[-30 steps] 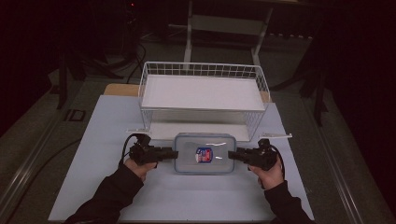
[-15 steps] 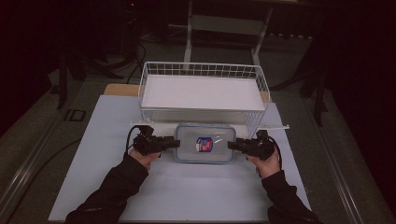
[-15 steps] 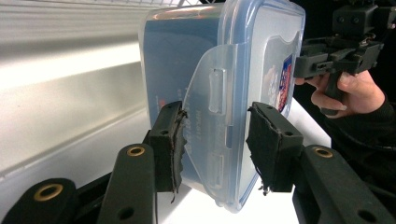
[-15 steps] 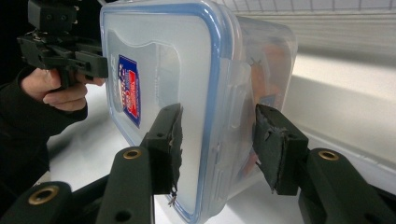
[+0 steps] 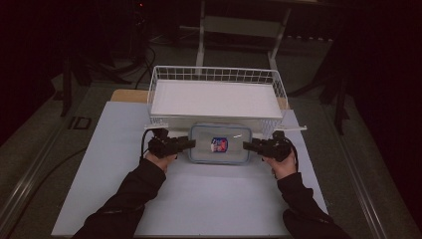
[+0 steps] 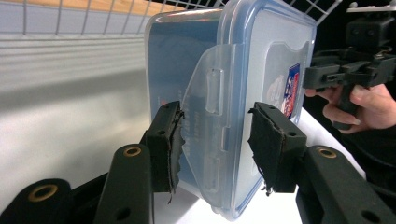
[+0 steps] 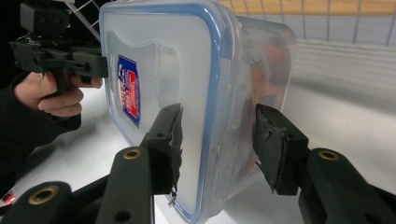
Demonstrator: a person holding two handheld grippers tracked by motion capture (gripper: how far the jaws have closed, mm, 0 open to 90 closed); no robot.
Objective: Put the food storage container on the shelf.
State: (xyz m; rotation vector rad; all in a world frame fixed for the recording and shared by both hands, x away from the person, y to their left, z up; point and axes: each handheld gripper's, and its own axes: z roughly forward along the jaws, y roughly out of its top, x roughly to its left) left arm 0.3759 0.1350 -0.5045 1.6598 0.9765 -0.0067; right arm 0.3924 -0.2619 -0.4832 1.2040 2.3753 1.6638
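box [image 5: 219, 144]: clear plastic, blue-rimmed lid on, red-blue sticker on top; flat on the desk [image 5: 99, 169] near its far edge, just in front of the wire basket [image 5: 216, 82].
left gripper [image 5: 185, 143]: at the box's left end. Jaws have just been opening; in its own view the side latch [image 6: 210, 116] sits between the pads [image 6: 169, 140], gaps either side, nothing pinched.
right gripper [image 5: 249, 145]: at the right end. Jaws spread, box end between them, pads [image 7: 274, 144] look clear of it.
step, my read: box just set down, both ends being released.
doing it well: spread fully first, then back straight out level so no pad snags the latch or rim and drags the box.
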